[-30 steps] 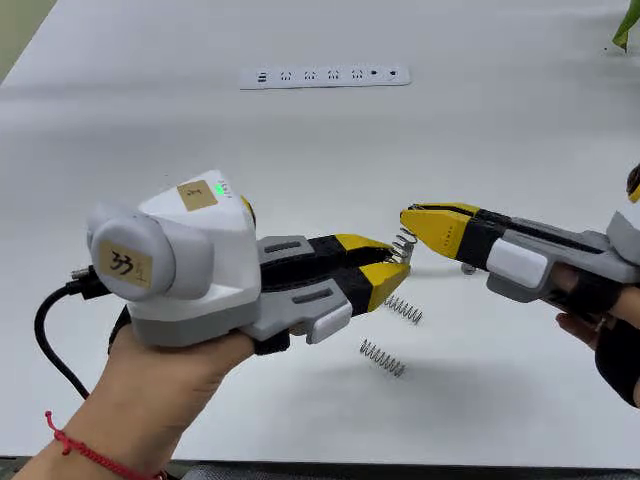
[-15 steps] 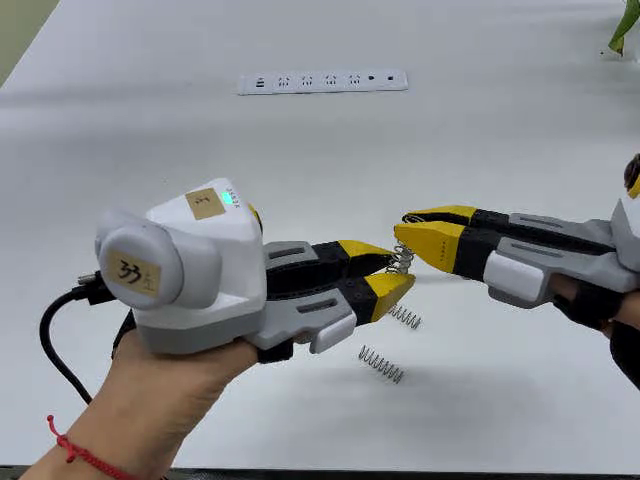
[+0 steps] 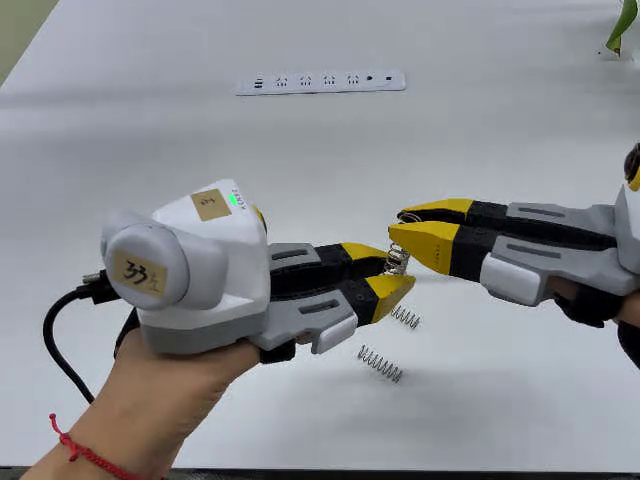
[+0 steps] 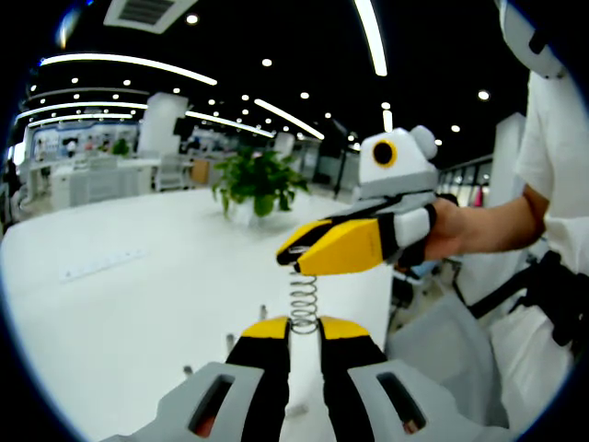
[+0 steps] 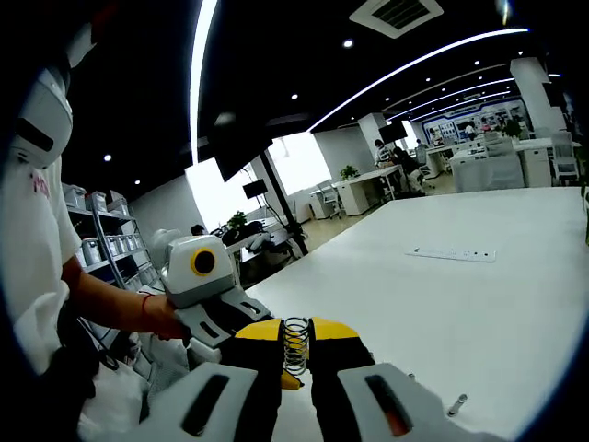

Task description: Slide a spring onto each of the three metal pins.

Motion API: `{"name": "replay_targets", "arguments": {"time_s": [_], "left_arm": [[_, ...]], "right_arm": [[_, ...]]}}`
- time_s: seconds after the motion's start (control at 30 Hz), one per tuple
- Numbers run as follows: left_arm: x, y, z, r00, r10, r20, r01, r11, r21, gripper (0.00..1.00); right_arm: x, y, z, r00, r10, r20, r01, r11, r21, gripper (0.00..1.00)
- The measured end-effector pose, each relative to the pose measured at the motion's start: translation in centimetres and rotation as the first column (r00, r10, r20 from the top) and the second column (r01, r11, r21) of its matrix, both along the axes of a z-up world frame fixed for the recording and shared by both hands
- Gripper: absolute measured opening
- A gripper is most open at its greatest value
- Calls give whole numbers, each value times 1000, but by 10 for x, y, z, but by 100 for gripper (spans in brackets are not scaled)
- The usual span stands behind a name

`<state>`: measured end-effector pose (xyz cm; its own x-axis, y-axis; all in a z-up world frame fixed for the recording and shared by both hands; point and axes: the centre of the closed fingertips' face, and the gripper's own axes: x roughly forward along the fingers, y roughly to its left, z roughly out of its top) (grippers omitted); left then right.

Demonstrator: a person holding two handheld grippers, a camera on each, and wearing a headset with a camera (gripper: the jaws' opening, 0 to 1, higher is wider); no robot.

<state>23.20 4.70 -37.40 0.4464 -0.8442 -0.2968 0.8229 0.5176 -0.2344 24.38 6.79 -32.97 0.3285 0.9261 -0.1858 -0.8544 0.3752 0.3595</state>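
- An open-plan office or lab hall: long white ceiling light strips run over a dark ceiling.
- Rows of white desks and green potted plants stand around.
- Grey shelves with storage boxes line one wall.
- A white power strip lies on the wide white worktable.

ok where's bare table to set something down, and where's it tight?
Free: the broad table stretch between the power strip and the two grippers, and the near-right patch below the right gripper. Tight: under the left gripper tips, where two loose springs lie, and the held spring spans both grippers.
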Motion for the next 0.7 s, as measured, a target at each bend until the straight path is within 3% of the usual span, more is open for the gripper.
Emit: {"name": "replay_targets", "arguments": {"time_s": [0.37,0.7], "left_arm": [[-1,-1,-2,1000,-2,-12,2,1000,-2,11],[-2,-1,-4,1000,-10,-11,10,1000,2,10]], "right_arm": [[-3,2,-2,998,29,54,-26,998,-53,11],[0,-2,-6,997,43,67,-38,996,-76,11]]}}
